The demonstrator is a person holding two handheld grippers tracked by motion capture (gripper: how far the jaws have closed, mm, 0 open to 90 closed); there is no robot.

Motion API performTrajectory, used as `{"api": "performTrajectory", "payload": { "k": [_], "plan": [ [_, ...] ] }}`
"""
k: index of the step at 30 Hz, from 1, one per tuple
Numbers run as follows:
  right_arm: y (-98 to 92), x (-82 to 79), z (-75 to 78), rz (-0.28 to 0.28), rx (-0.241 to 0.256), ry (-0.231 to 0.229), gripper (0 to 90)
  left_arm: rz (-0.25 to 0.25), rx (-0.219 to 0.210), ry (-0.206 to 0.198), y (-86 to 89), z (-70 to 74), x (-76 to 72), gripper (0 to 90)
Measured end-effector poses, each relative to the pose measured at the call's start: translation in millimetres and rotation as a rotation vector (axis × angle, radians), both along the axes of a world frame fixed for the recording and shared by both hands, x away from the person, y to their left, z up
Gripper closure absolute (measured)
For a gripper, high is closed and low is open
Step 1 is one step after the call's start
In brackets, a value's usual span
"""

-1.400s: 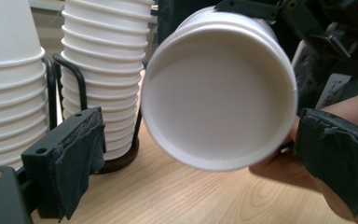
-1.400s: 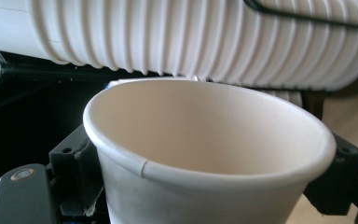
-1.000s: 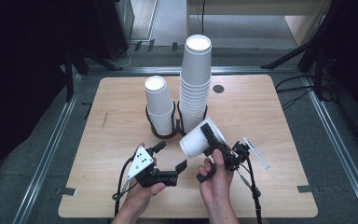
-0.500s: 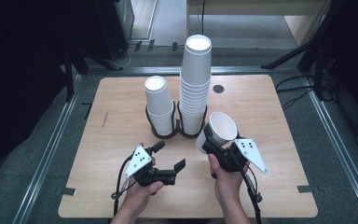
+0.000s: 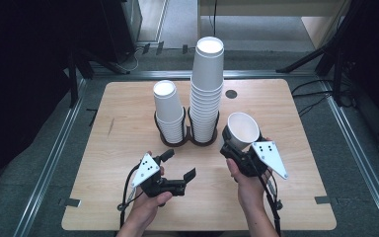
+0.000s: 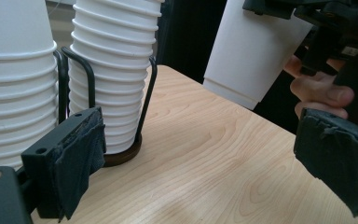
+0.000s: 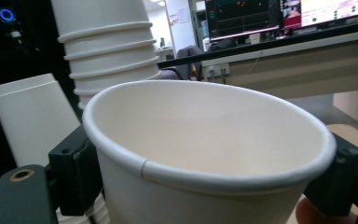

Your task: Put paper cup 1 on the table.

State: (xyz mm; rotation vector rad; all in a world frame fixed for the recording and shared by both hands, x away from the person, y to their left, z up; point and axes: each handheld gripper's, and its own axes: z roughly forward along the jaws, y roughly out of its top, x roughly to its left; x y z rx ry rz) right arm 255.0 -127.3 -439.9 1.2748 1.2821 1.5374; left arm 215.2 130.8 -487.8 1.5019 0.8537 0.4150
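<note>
Cup [image 5: 243,129] in the right tongs [image 5: 237,148] now stands mouth-up, lifted clear of the desk [image 5: 128,98] at the centre right of the high view; a second ago it lay tilted on its side in the same grip, base pointing toward the stacks, and half a second ago it was already nearly upright. That turn reads as righting a single cup, most likely so it can be set down or passed on open end up. The right tongs are closed on the cup's wall below the rim, one jaw on each side, as the right gripper view shows.

The left tongs [image 5: 180,173] sit low in the lower middle of the high view, much where they were before, spread wide and holding nothing.

The cup is plain white paper, tapered, with a rolled rim and a clean, empty inside; its recessed base shows in the upper right of the left gripper view [image 6: 256,51]. Behind it, upper centre, stand a tall stack of cups [image 5: 207,89] and a shorter stack [image 5: 169,111], each in a black wire holder [image 5: 187,138].
</note>
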Motion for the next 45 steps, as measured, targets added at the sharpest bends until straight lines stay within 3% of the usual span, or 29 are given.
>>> {"api": "performTrajectory", "payload": {
  "k": [4,7,13,20,25,33,36,45],
  "plan": [
    [-9.2,7.2,3.6,-0.027,-0.028,-0.009,14.8,0.002,0.003,0.004,0.7,-0.5,0.1,2.3],
    [-19.7,16.5,4.7,-0.050,-0.047,-0.040,15.0,0.003,0.004,0.005,0.6,-0.6,0.1,2.3],
    [-37.6,32.5,4.6,-0.056,-0.041,-0.062,15.0,0.004,0.006,0.007,0.4,-1.6,0.5,2.3],
    [-53.1,53.0,-3.5,-0.076,-0.090,-0.052,14.9,0.008,0.004,0.012,1.6,-2.6,1.6,2.3],
    [-59.8,68.0,-11.6,-0.093,-0.141,-0.088,14.7,0.010,0.003,0.015,2.6,-3.1,2.2,2.3],
    [-72.3,92.4,-27.7,-0.137,-0.188,-0.051,14.2,0.013,0.003,0.020,2.7,-4.6,3.0,2.3],
    [-76.2,100.5,-34.2,-0.136,-0.173,-0.027,14.2,0.013,0.004,0.021,3.0,-4.9,3.1,2.3],
    [-81.0,115.1,-48.3,-0.146,-0.185,-0.021,14.9,0.018,0.011,0.026,2.5,-6.5,4.1,2.3]
  ]
}}
